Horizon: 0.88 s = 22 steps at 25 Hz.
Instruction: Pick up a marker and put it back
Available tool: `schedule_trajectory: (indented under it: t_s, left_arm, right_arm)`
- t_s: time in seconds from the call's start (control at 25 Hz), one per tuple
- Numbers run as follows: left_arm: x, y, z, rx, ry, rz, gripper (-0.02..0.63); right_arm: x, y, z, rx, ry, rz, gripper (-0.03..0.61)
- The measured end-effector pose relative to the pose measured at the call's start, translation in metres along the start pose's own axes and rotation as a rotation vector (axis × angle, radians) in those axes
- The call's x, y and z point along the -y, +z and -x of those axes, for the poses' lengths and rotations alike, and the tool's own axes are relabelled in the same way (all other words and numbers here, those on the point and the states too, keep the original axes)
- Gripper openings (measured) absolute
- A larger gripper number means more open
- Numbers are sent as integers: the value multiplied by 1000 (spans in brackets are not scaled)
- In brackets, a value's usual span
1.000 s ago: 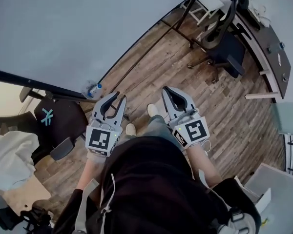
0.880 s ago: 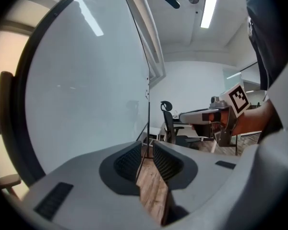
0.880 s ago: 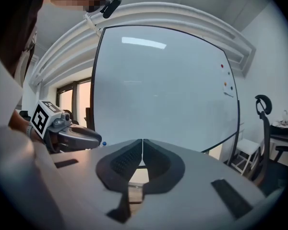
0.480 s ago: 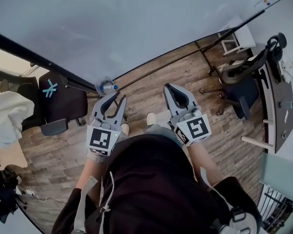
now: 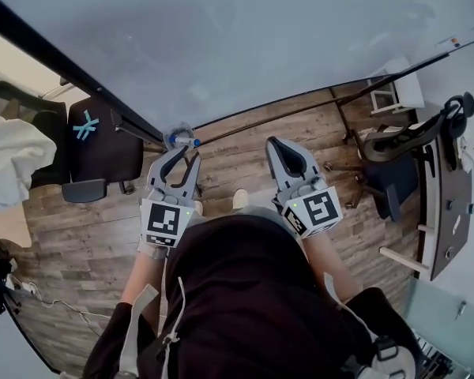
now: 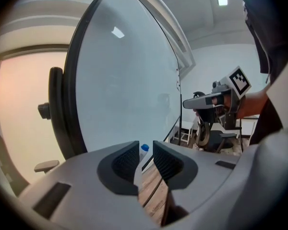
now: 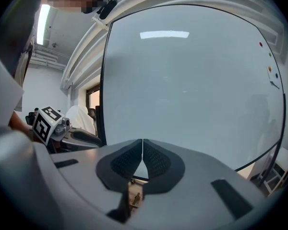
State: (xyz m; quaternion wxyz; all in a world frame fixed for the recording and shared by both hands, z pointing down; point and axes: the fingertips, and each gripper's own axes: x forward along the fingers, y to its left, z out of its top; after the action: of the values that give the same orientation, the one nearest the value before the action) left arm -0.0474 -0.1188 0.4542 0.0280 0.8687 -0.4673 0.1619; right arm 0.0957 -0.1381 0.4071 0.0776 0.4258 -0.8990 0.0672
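A big whiteboard fills the top of the head view and both gripper views. Small coloured items sit near its right edge; I cannot tell whether they are markers. My left gripper is held low in front of the board's bottom edge, its jaws a narrow gap apart with nothing between them. Level with it on the right, my right gripper has its fingertips touching and holds nothing. In the left gripper view a blue-capped bottle shows through the gap of the left gripper.
The blue-capped bottle sits at the board's foot, just ahead of the left gripper. A black chair and a white cloth are at left. An office chair, a dark desk and a white stool are at right, on wooden floor.
The view has swung so that the whiteboard fills more of it, and the chairs have shifted outward. Both grippers keep the same pose, side by side, holding nothing.
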Motion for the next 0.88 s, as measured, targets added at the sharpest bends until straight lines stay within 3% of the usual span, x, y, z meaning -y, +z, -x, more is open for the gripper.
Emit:
schedule_trajectory:
  t_s: [0.28, 0.88]
  left_arm:
    - [-4, -15, -12, -57, 28, -82, 89]
    - [-17, -29, -34, -118, 71, -118, 104]
  right_arm:
    - [8, -4, 0, -13, -1, -3, 17]
    - [26, -11, 18, -21, -73, -20, 17]
